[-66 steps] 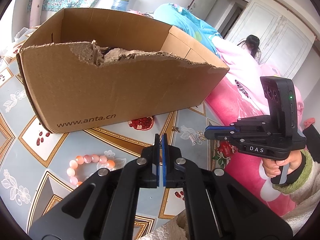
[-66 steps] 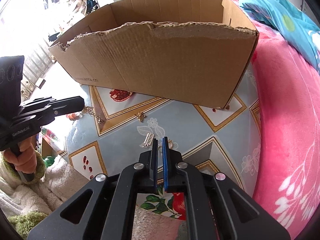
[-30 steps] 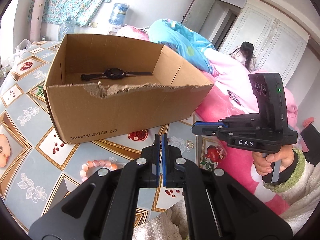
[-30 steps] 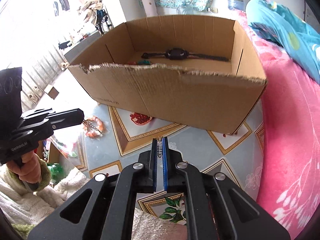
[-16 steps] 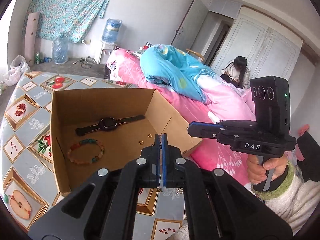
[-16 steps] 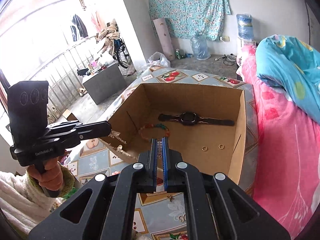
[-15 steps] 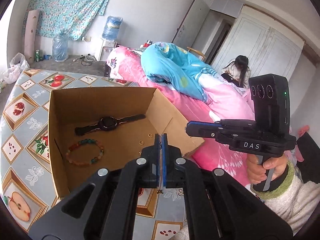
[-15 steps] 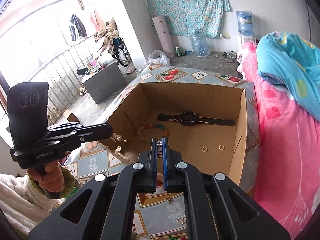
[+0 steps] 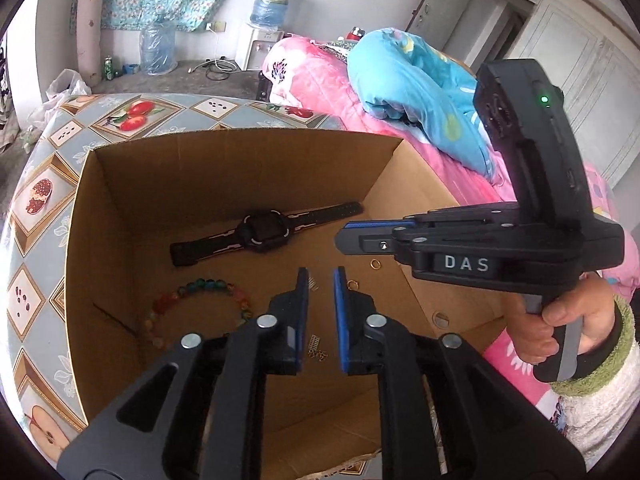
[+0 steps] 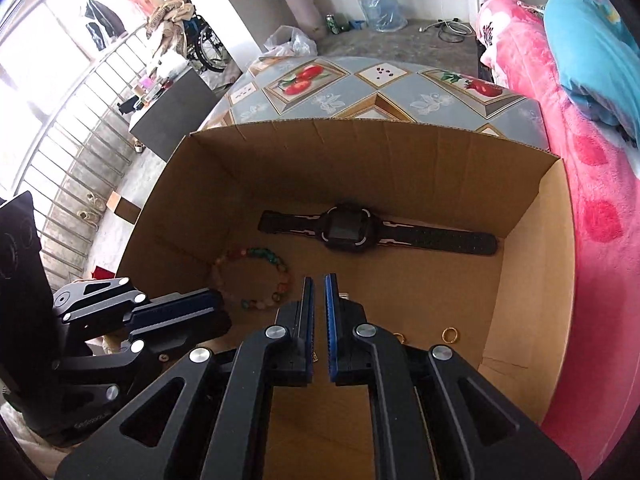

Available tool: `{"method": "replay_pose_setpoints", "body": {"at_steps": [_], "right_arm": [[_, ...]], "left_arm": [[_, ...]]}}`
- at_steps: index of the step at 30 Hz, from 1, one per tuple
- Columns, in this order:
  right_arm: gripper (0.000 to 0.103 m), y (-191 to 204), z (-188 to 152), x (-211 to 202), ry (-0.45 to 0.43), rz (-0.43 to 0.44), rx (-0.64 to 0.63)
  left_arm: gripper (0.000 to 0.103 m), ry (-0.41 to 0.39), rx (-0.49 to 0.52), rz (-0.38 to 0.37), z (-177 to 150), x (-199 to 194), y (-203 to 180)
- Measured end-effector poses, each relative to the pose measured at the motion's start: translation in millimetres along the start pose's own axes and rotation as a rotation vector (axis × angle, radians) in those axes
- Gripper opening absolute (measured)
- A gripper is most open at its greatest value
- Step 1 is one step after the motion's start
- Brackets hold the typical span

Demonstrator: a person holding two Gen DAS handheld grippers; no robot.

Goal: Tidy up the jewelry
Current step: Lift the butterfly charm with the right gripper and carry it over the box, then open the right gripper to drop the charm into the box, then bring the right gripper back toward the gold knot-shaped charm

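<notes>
Both grippers hang over an open cardboard box [image 9: 240, 152] [image 10: 360, 148]. On its floor lie a black watch [image 9: 262, 232] [image 10: 352, 230], a coloured bead bracelet [image 9: 200, 304] [image 10: 256, 276], gold rings [image 9: 375, 264] [image 10: 450, 335], a small silver hair clip [image 9: 313, 283] and a chain piece with a clasp [image 9: 316, 347]. My left gripper [image 9: 320, 276] is open and empty, above the chain piece. My right gripper [image 10: 316, 280] is slightly open and empty; it also shows in the left wrist view [image 9: 344, 236].
The box stands on a round table with a fruit-pattern cloth [image 9: 36, 200] [image 10: 360, 92]. A bed with pink and blue blankets [image 9: 400, 72] [image 10: 600, 160] lies along the right. A railing [image 10: 80, 120] is at the left.
Both grippers moved over the box and lower toward its floor. Both jaws opened; the chain piece and the hair clip dropped into the box.
</notes>
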State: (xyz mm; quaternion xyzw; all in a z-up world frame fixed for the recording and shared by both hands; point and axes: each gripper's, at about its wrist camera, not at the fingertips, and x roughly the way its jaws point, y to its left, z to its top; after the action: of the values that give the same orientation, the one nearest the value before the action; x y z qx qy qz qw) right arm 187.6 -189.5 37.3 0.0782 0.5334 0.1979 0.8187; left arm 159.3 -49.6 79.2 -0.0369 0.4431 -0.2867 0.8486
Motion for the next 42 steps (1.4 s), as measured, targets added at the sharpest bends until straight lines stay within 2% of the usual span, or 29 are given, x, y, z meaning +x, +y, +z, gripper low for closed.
{"method": "replay_pose_setpoints", "body": {"at_steps": [3,6,9,12,13,17,20,21,24,28,30,32,36,39,42], "right_arm": [[0.008,-3,3,7,0.009,0.003,0.008],[0.015,0,-2,-3,-0.027,0.009,0.002],[0.024,4,-8,-23,-0.087,0.021,-0.003],[0.029,11,-19,-54,-0.167,0.021,-0.014],[0.034,15,-26,-66,-0.196,0.014,-0.026],[0.055,35,-64,-115,-0.339,-0.015,-0.083],[0.067,48,-108,-146,-0.462,-0.066,-0.123],[0.068,51,-124,-153,-0.498,-0.083,-0.132],[0.076,54,-174,-165,-0.577,-0.135,-0.130],[0.080,46,-228,-149,-0.572,-0.184,-0.050],[0.081,42,-249,-128,-0.544,-0.209,-0.007],[0.081,39,-265,-102,-0.496,-0.271,0.035],[0.081,28,-277,-56,-0.415,-0.328,0.146],[0.081,24,-278,-36,-0.385,-0.410,0.169],[0.087,24,-276,-16,-0.343,-0.442,0.159]], "left_arm": [[0.023,-0.014,-0.001,0.014,-3,-5,2],[0.030,-0.044,0.009,0.032,-6,-16,2],[0.039,-0.084,0.025,0.044,-9,-32,-1],[0.052,-0.136,0.042,0.049,-16,-54,-7],[0.058,-0.153,0.049,0.050,-18,-62,-8],[0.077,-0.227,0.075,0.051,-38,-96,-14],[0.084,-0.262,0.086,0.049,-58,-118,-13],[0.084,-0.266,0.090,0.049,-66,-124,-12],[0.086,-0.247,0.092,0.063,-87,-136,-7],[0.090,-0.196,0.090,0.071,-117,-141,0],[0.090,-0.148,0.085,0.069,-132,-132,1],[0.090,-0.098,0.080,0.087,-146,-117,1],[0.090,-0.023,0.062,0.079,-165,-84,-5],[0.090,-0.019,0.114,0.144,-174,-63,-16],[0.090,-0.013,0.150,0.185,-179,-47,-23]]}}
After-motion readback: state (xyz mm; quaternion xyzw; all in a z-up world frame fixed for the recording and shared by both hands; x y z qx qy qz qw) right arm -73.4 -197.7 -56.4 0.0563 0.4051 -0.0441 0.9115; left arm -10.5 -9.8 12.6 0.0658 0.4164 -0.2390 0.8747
